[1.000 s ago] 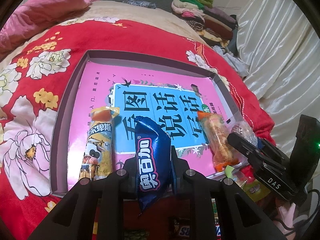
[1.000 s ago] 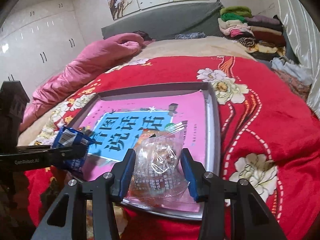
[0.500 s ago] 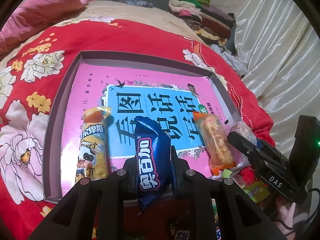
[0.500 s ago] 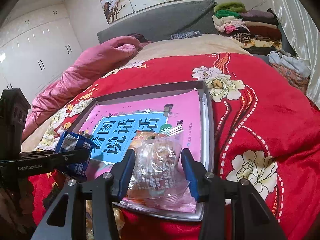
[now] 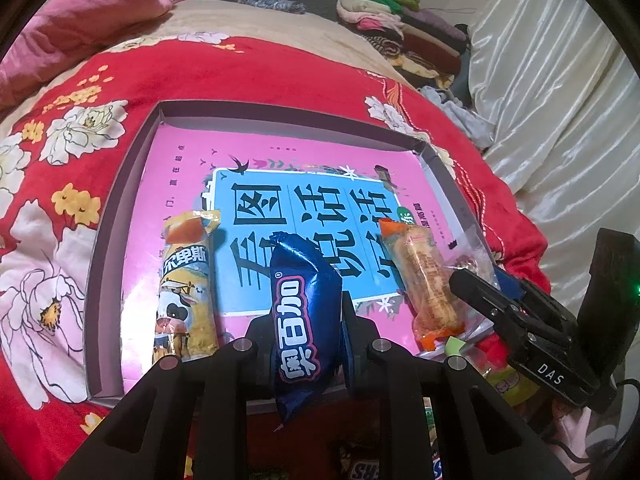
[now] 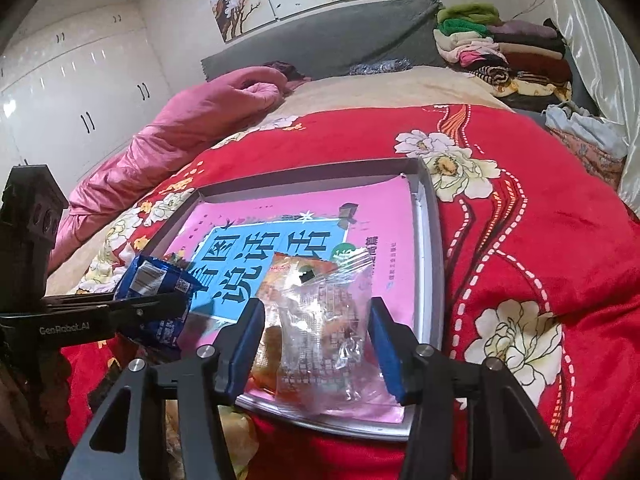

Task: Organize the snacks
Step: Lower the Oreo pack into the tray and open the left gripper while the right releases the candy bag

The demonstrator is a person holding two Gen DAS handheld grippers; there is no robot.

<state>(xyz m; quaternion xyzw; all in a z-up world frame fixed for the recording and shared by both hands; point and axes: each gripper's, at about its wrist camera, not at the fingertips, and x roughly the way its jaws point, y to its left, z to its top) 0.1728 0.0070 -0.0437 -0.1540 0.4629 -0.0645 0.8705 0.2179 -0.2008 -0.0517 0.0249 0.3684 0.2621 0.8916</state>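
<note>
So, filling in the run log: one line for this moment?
left gripper: shut on blue foil snack packet | right gripper: opening around clear plastic snack bag | grey shallow tray

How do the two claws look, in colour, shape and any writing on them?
Both are black, angular frames with silver screws. The right claw has blue pads on its fingers; its body reads "DAS". The left claw carries the words "GenRobot.AI" on its side.

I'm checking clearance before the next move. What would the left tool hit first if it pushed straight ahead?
Probably the pink book cover lining the tray, just past the blue snack packet gripped by the left tool; depth is uncertain.
</note>
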